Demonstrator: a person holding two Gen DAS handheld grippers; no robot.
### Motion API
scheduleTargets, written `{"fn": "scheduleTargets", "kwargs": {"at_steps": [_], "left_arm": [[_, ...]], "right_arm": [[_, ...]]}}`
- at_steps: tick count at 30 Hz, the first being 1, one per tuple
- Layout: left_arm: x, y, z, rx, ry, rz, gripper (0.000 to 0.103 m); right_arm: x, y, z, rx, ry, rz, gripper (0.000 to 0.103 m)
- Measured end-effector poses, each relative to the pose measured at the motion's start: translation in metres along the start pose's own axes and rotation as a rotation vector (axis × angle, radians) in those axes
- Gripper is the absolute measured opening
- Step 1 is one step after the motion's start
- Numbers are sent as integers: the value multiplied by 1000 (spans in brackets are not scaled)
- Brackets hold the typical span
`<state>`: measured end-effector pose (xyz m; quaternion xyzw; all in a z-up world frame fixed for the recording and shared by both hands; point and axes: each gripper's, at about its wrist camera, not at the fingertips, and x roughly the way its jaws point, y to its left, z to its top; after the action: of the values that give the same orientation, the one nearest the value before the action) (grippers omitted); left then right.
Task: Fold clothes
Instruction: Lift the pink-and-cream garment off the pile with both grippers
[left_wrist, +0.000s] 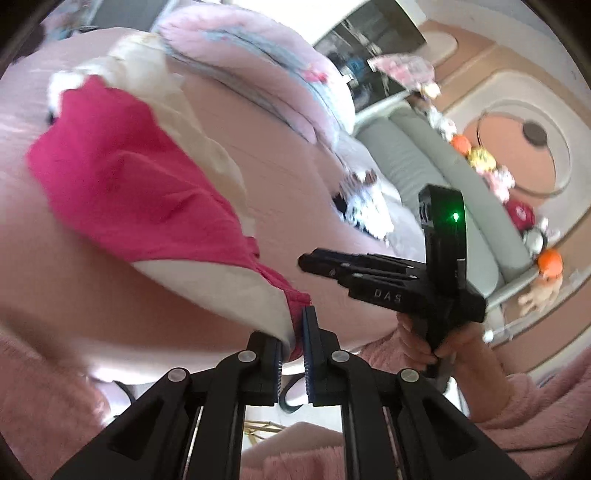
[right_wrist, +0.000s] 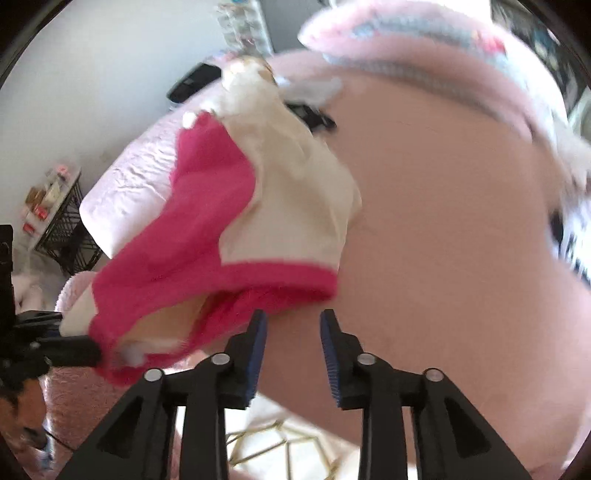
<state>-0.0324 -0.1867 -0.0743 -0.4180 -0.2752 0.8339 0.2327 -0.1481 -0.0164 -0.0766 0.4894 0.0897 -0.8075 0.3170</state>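
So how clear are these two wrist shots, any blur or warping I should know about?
Left wrist view: the pink and cream garment is smeared by motion blur, the left gripper stays sharp, and fisheye bends the sofa. Right wrist view: similar smear on the garment, right gripper crisp, dark vignette at the corners.

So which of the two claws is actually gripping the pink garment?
The left claw: its pads are shut on the pink garment hem. The right claw stands open beside it, empty.
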Motion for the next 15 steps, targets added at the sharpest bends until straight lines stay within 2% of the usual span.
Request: {"fn": "scheduleTargets", "kwargs": {"at_steps": [1,3,4,7,9,10,11,12,13,15], "left_arm": [[-2,2,1,-12,-14,-3,7],[-7,6,2,-35,-42,-10,7],[-9,9,3,-46,-57,-13,7],[-8,13,7,-58,-75,-5,7],[-8,13,12,-54,-81,-1,7],[-8,13,14,-52,-84,1,7],[-8,15,16,-51,-84,3,7],[-8,17,18,-51,-83,4,7],[-8,19,19,-50,-82,6,7],[-6,24,22,-53,-82,17,7]], "right_arm": [[-4,2,2,-52,-30,22,47],[2,26,4,-182,-36,41,57],[5,38,2,-246,-27,40,57],[55,72,16,-386,1,-66,57],[78,85,23,-443,25,-62,56],[85,90,23,-475,28,-52,53],[87,92,27,-484,-8,-75,47],[92,89,36,-463,-35,-119,28],[97,85,46,-437,-61,-161,15],[103,64,76,-301,-108,-200,9]]}}
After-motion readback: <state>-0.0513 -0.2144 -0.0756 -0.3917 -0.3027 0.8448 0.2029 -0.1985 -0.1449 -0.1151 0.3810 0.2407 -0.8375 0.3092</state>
